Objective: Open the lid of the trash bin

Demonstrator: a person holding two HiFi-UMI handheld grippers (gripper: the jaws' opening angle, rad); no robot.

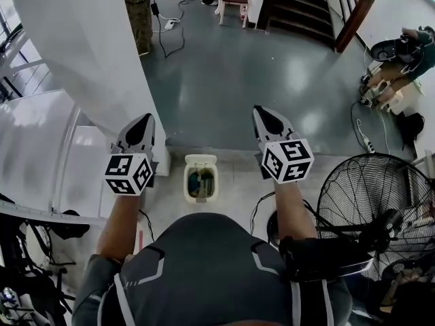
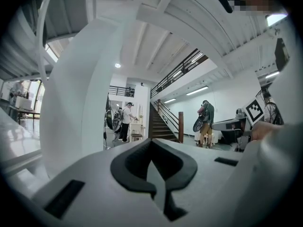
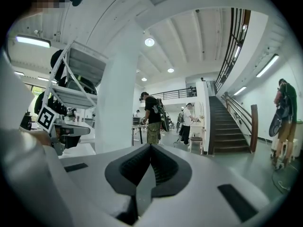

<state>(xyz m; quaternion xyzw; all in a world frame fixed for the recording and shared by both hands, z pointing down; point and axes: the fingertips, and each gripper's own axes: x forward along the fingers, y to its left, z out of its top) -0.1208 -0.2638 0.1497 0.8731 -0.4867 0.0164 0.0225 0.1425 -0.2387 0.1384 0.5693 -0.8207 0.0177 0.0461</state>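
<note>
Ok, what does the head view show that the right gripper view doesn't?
Only the head view: the trash bin, seen from above, and a wire-caged fan. Only the right gripper view: ceiling lights and the upper balcony railing. Both: the staircase, the white pillar and the right gripper, jaws shut and empty.

cream trash bin [image 1: 201, 159]; grey floor [image 1: 224, 73]; left hand-held gripper [image 1: 146, 119], right hand-held gripper [image 1: 262, 113] white, black-white square pattern.

In the centre of the head view the trash bin's [image 1: 201, 178] contents are too small to tell, and the right edge cuts off the fan [image 1: 372, 199].
</note>
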